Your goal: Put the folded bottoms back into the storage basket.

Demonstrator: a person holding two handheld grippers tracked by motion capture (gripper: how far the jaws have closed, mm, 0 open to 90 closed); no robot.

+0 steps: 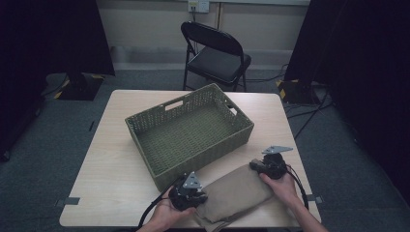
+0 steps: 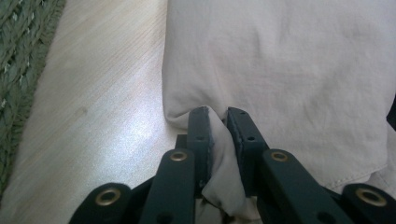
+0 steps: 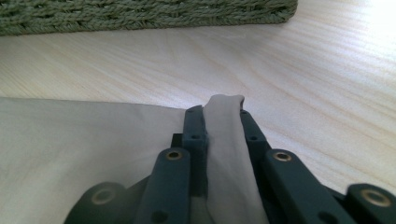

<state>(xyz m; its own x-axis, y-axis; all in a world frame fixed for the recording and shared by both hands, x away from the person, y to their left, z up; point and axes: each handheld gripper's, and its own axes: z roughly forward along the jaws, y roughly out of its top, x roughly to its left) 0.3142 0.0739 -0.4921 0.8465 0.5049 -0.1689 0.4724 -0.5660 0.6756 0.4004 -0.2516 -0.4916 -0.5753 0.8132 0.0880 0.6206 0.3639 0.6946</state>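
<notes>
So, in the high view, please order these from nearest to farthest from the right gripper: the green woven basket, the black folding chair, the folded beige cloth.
1. The folded beige cloth, at the near table edge: the right gripper is shut on its corner.
2. The green woven basket, on the table, up and left of that gripper.
3. The black folding chair, on the floor beyond the table's far edge.

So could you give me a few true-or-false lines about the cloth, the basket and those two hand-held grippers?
1. The beige cloth lies inside the green basket. False: it lies on the table, in front of the basket.
2. The left hand-held gripper pinches a fold of the cloth. True.
3. The right hand-held gripper is open, away from the cloth. False: it is shut on a fold.
4. The basket is empty. True.
5. A black folding chair stands beyond the table. True.
</notes>
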